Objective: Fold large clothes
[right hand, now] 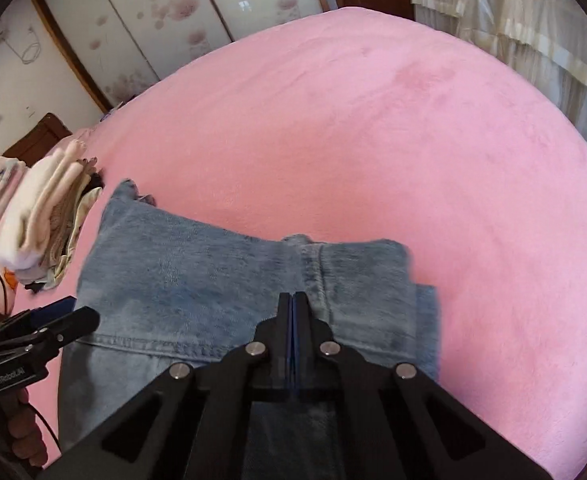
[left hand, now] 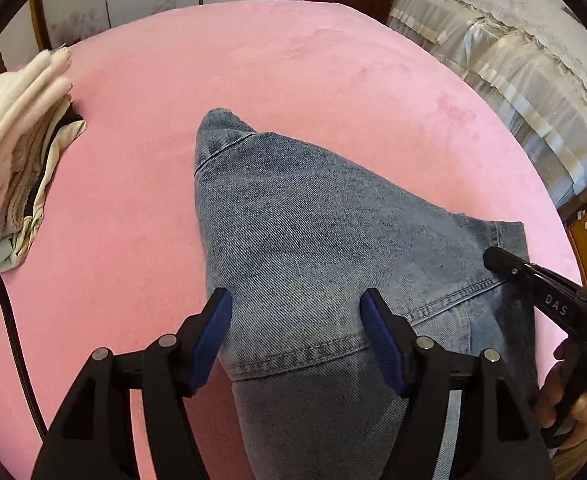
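The near part of the jeans (left hand: 293, 220) goes under the left gripper (left hand: 295, 332) and past the lower edge. The clothes pile (left hand: 17, 152) far to its left is blurred and cut off. If the closed right gripper (right hand: 293, 308) pinches denim, I cannot tell.

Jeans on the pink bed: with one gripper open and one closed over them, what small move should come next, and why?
Probably close the left gripper on the denim. Its jaws stand open astride the jeans, gripping nothing, while the right gripper is shut with no cloth visibly between its pads. Another fold needs a grip.
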Demonstrator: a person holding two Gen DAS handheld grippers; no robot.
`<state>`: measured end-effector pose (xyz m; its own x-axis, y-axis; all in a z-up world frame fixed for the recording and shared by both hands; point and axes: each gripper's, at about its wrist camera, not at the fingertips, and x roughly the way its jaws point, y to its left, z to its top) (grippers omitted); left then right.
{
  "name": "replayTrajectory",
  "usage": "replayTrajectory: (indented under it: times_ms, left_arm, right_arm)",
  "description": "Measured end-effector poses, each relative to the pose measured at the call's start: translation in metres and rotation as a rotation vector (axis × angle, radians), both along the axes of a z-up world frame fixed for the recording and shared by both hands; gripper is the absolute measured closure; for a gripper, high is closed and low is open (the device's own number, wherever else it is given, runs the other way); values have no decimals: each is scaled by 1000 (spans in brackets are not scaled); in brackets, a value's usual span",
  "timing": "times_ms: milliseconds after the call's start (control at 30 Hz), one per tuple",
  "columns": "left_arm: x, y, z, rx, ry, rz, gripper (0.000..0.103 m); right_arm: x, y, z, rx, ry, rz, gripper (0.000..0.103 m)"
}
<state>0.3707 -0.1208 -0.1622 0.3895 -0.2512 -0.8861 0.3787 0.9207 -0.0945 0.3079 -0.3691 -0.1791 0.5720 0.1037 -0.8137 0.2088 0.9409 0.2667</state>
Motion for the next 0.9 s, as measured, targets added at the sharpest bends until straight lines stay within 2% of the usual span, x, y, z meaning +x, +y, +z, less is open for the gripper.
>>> replayTrajectory:
  times_ms: [167, 367, 467, 600, 667, 767, 833, 900]
  left_arm:
    - [-1, 5, 1, -17, 8, 12, 36]
    - [-9, 12, 15, -22, 34, 32, 37]
    - [-27, 14, 33, 5, 5, -4, 37]
    - [-64, 19, 69, 77, -98, -67, 37]
    - [-79, 27, 87, 69, -113, -98, 37]
    - [-99, 37, 110, 87, -134, -97, 37]
    - [-116, 47, 129, 64, -145, -104, 37]
    - [-133, 59, 148, 43, -170, -92, 37]
  right_arm:
    - [4, 8, 3, -34, 9, 4, 103]
    - [-12, -1, 22, 44, 15, -17, 98]
    - [-30, 0, 41, 43, -5, -19, 95]
    - [-62, 6, 77, 35, -62, -11, 93]
    - [-81, 9, 97, 29, -97, -3, 89]
    - [-106, 14, 123, 10, -137, 2, 78]
    - [-124, 16, 138, 0, -160, 8, 73]
    - [-141, 18, 153, -2, -179, 12, 73]
